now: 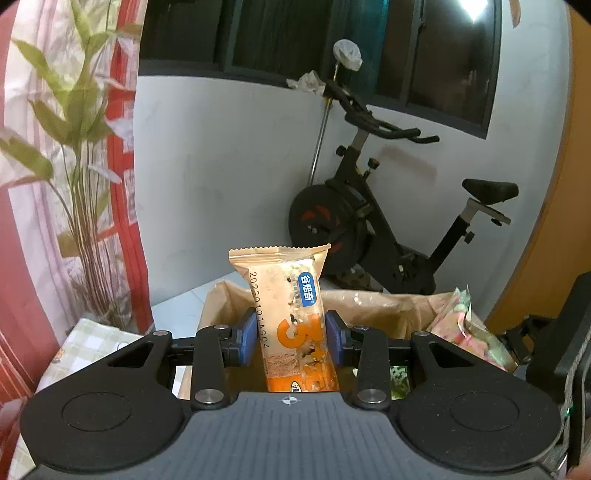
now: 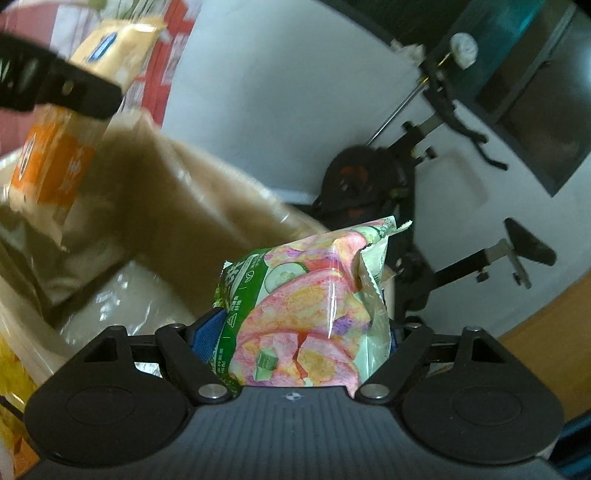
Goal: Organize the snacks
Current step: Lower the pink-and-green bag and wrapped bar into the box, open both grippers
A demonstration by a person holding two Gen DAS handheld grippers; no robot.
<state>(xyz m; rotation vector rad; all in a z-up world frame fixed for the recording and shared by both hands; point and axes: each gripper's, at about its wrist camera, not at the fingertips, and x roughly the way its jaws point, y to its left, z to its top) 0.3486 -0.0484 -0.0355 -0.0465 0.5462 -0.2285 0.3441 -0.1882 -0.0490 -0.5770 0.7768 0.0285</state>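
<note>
Two grippers, both loaded: left gripper (image 1: 291, 338) clamps an upright orange-and-tan foil snack bar (image 1: 291, 317), right gripper (image 2: 306, 332) pinches a puffy pink-and-green chip bag (image 2: 306, 306). Just beyond and below both sits an open brown cardboard box (image 2: 177, 206).

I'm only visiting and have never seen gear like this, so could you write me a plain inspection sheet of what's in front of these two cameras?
Surface: a checked cloth at lower left; what lies under it is hidden.
Job's things: an orange snack bar and a pink-and-green snack bag, both over an open brown paper bag.
Clutter: yellow packaging at the edge of the right wrist view.
Grippers: left gripper clamps the bar upright; right gripper holds the snack bag.
Cables: nothing seen for certain.
Surroundings: an exercise bike, a white wall, a dark window, a red-striped curtain, a leafy plant.
</note>
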